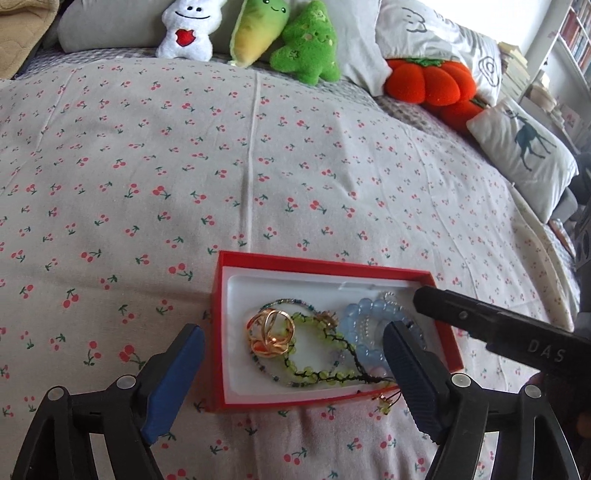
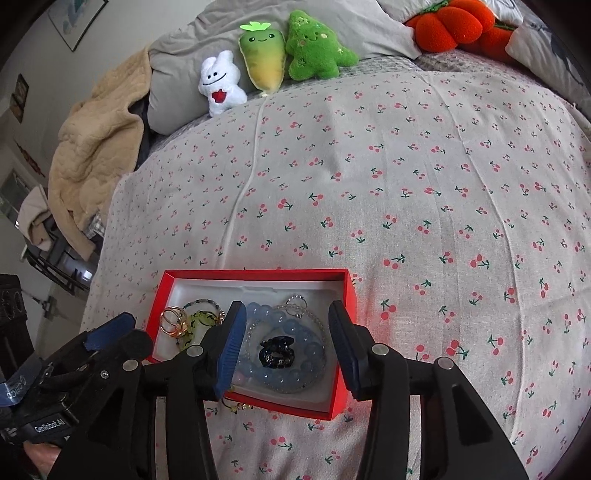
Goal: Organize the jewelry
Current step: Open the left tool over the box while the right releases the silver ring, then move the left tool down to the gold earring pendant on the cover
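Your left gripper (image 1: 293, 369) hangs over the near edge of the red box (image 1: 328, 264), jaws spread wide, nothing between the pads; one blue pad sits outside the box's left wall, the other over its right half. Your right gripper (image 2: 288, 347) is also parted, straddling the box's right half, pads clear of everything, with the dark hair claw (image 2: 275, 352) lying loose in the gap below.

Inside the box, on its white liner: gold rings (image 1: 271, 332) at the left, a green beaded bracelet (image 1: 314, 360) on dark cord in the middle, a pale blue bead bracelet (image 1: 364, 317) to the right, the claw resting within its loop. A thin silver chain (image 2: 297, 304) lies at the far right end. The green bracelet's cord tails spill over the near wall onto the sheet.

The box rests on a cherry-print bedsheet (image 1: 184, 166). Far edge: white plush (image 1: 188, 29), carrot plush (image 1: 258, 29), green tree plush (image 1: 310, 40), orange pumpkin cushion (image 1: 428, 79), deer-print pillow (image 1: 524, 147).
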A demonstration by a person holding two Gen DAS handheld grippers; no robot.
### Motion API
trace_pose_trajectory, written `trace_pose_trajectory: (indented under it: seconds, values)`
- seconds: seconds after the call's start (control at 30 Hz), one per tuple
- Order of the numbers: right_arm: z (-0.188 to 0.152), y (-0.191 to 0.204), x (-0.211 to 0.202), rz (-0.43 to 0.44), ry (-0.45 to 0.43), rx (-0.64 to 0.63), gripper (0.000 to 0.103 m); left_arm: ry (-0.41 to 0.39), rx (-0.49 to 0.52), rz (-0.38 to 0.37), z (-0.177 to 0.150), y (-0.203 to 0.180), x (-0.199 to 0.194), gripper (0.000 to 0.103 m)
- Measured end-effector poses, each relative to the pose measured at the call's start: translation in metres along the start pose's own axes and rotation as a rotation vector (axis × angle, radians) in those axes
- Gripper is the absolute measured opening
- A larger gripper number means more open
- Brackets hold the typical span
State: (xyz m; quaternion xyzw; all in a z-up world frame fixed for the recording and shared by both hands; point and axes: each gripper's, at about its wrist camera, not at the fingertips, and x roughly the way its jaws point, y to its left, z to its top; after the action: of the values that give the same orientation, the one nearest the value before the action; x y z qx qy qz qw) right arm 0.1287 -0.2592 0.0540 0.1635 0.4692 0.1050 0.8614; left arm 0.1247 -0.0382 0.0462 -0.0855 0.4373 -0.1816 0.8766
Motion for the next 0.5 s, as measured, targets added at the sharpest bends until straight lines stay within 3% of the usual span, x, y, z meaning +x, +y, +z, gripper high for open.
trace_pose_trajectory:
  seconds: [0.27, 0.5]
  values:
    - [-0.024, 0.002, -0.023, -0.054, -0.006, -0.034, 0.055, 0.023, 0.088, 0.082, -0.031, 0.002, -0.016, 0.087]
    - [-0.060, -0.004, -0.036, -0.131, 0.029, -0.074, 0.061, 0.068, 0.087, 0.092, -0.066, 0.018, -0.025, 0.088]
